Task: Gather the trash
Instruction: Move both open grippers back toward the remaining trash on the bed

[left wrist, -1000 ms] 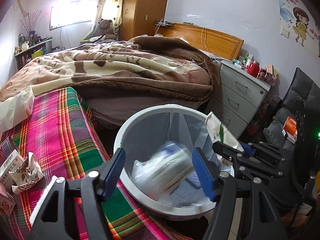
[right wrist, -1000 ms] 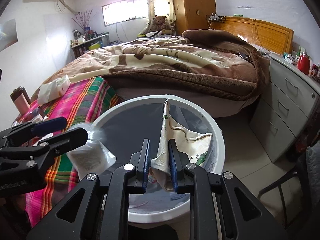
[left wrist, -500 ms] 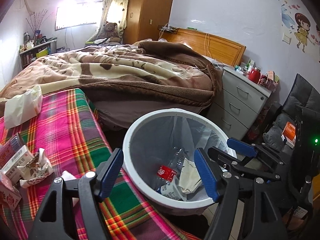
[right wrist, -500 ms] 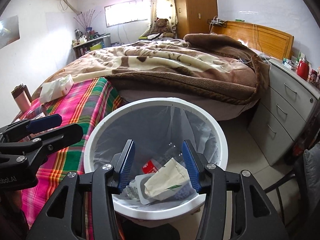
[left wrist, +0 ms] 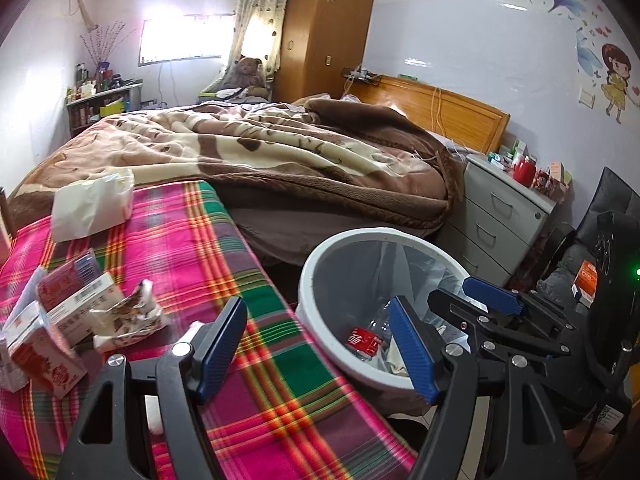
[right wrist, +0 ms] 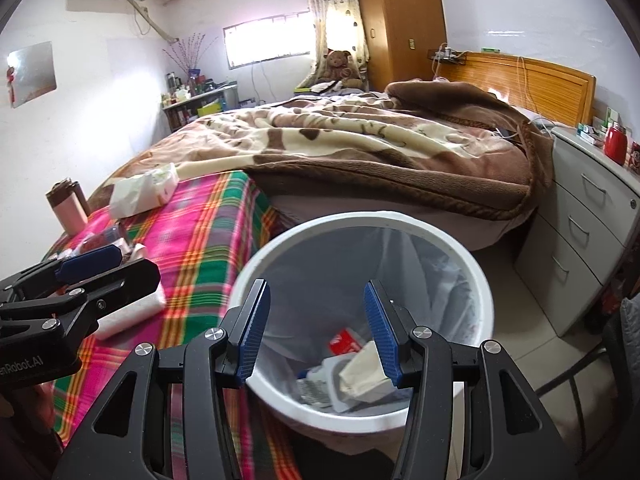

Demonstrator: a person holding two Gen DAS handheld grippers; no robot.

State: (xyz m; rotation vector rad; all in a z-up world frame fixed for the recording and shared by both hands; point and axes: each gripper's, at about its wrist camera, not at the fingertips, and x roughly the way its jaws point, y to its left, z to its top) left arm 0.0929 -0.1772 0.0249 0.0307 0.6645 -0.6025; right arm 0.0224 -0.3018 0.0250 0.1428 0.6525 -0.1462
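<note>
Both tools stand wide and empty: right tool [right wrist: 316,328] above the bin [right wrist: 472,272], left tool [left wrist: 320,348] over the desk [left wrist: 192,240].

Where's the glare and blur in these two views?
Left wrist: window blown out, plaid cloth near the left gripper motion-smeared, edges fisheye-bent. Right wrist: window overexposed, bin rim soft on its left, trash inside fairly sharp.
</note>
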